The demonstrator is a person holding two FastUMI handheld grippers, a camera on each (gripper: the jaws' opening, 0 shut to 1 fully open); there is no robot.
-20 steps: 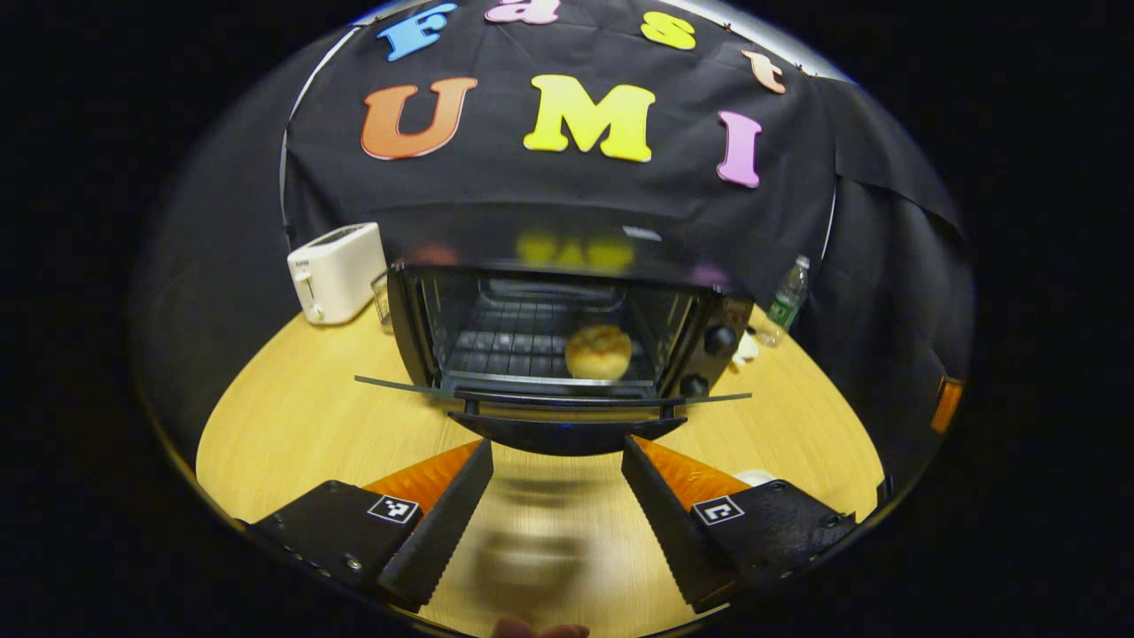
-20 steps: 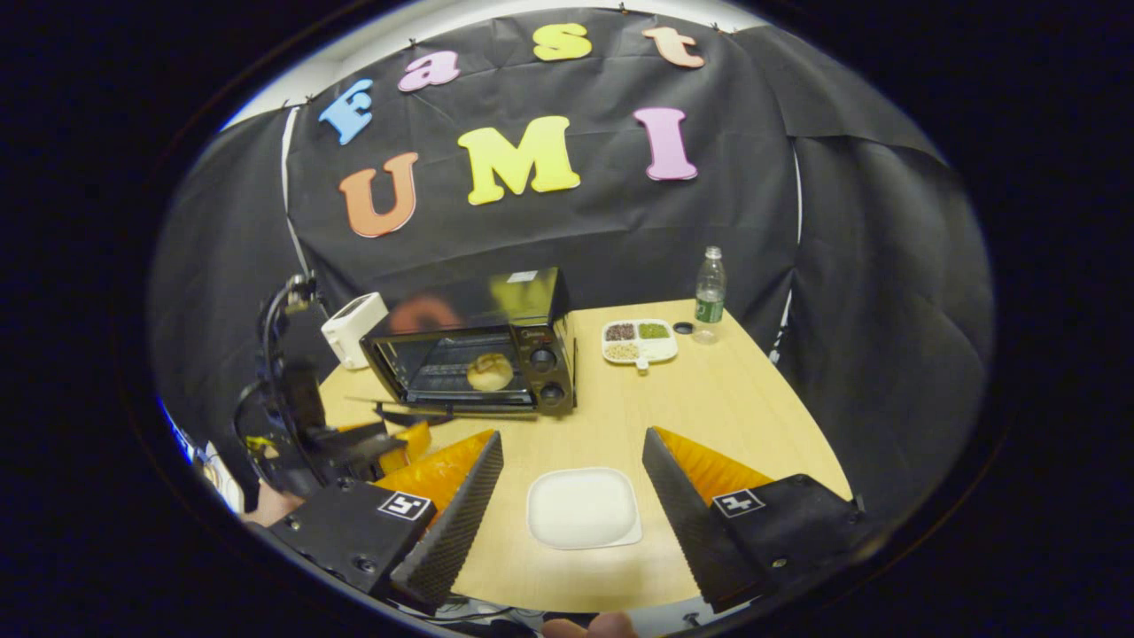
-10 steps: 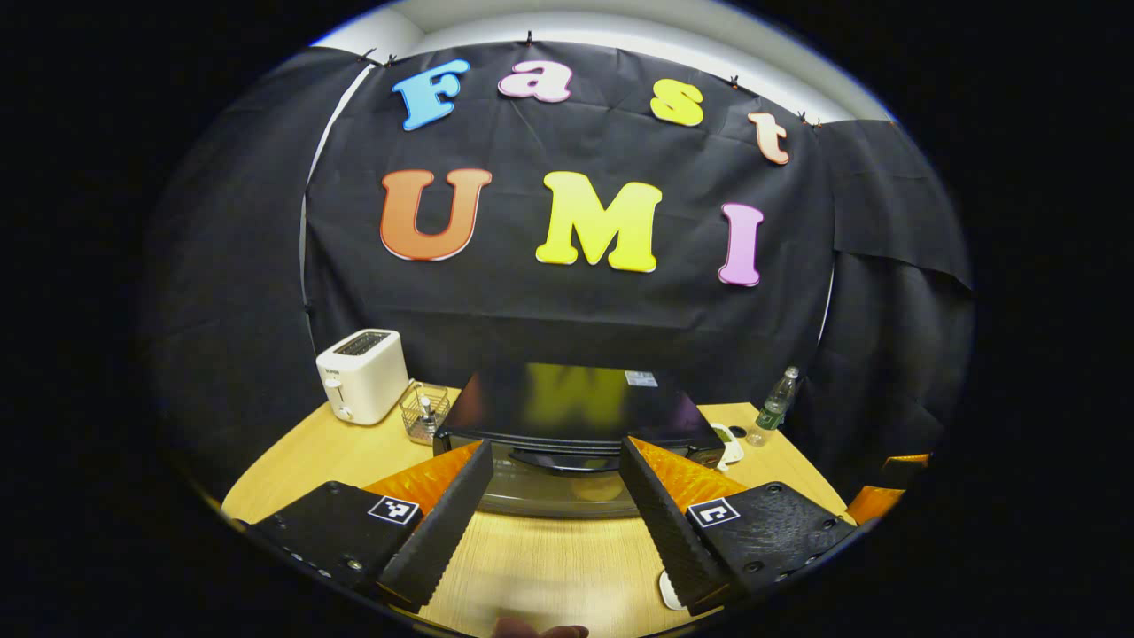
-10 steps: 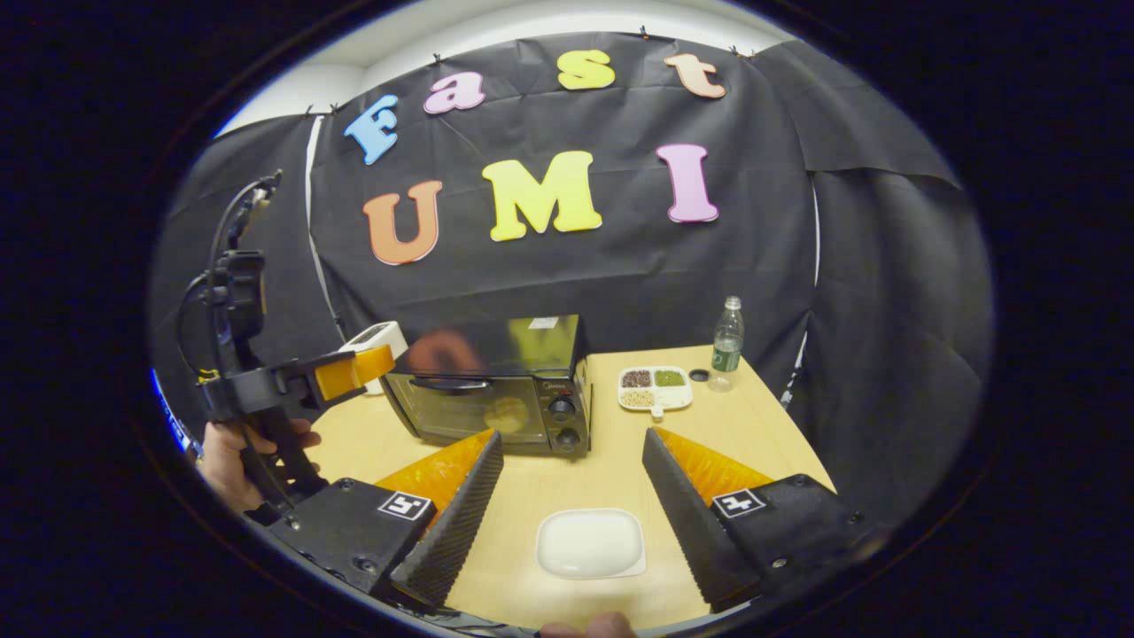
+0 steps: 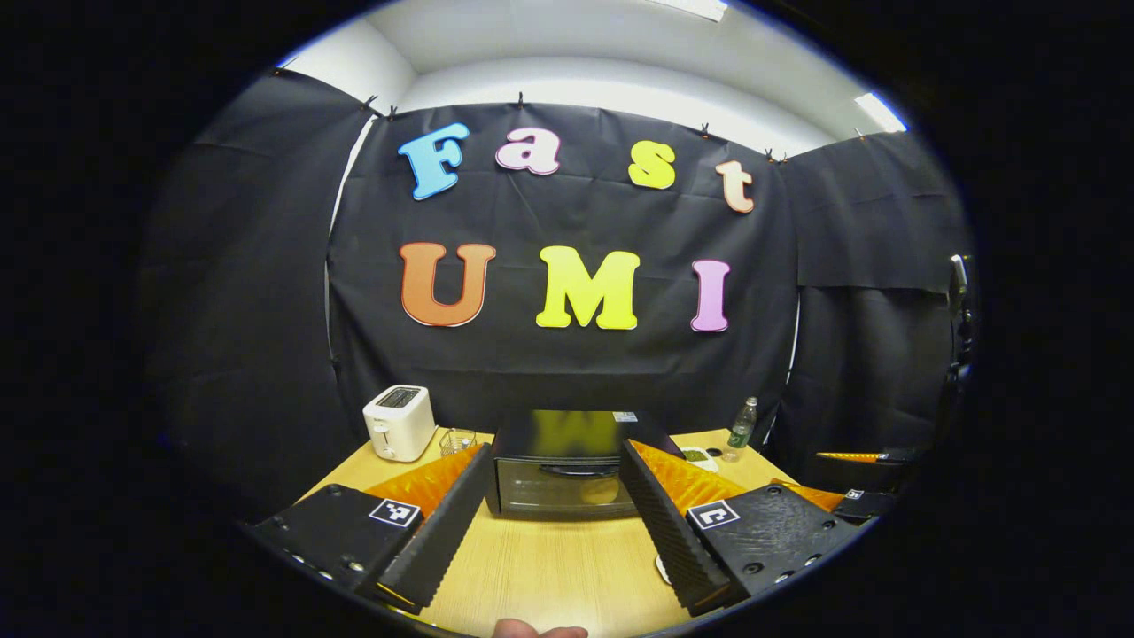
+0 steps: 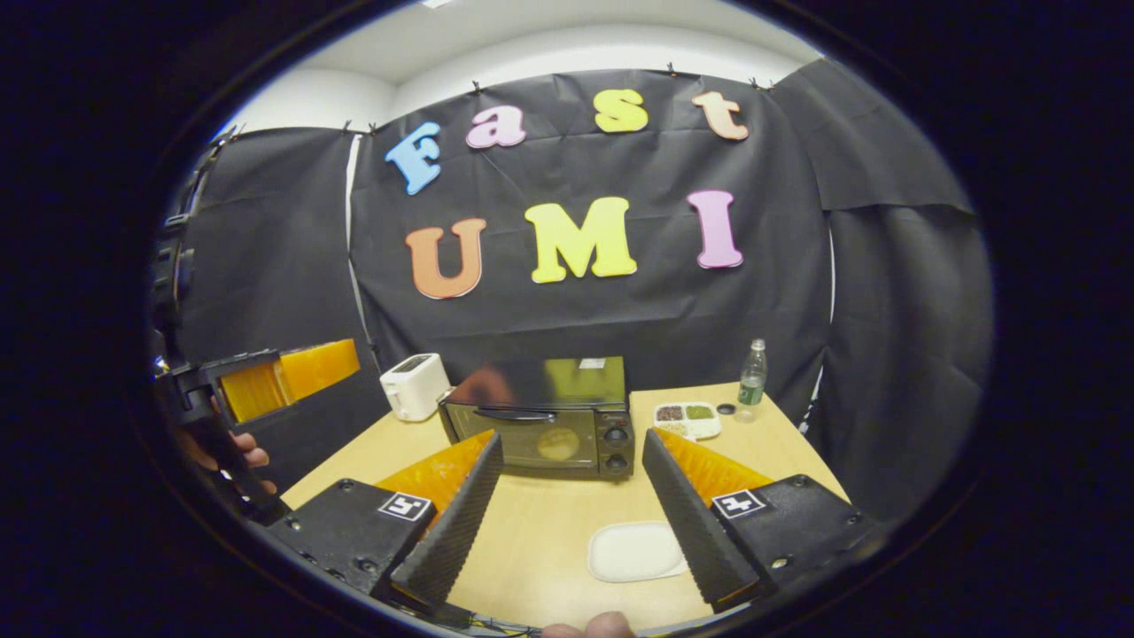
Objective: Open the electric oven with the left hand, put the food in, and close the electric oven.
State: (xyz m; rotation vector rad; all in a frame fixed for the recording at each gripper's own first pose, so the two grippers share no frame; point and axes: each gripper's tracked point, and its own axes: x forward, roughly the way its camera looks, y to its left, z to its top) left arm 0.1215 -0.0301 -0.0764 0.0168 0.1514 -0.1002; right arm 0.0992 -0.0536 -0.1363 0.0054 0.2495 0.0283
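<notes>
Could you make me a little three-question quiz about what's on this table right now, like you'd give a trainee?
1. True or false: the oven door is shut.
2. What sits inside the oven, behind the glass?
A. a bottle
B. a round bun
C. a toaster
3. Fill in: the white plate in front of the oven is ____.

Key
1. True; the door stands upright against the oven front.
2. B; the bun shows through the glass.
3. Empty. Both the left gripper and the right gripper are open, holding nothing.
</notes>
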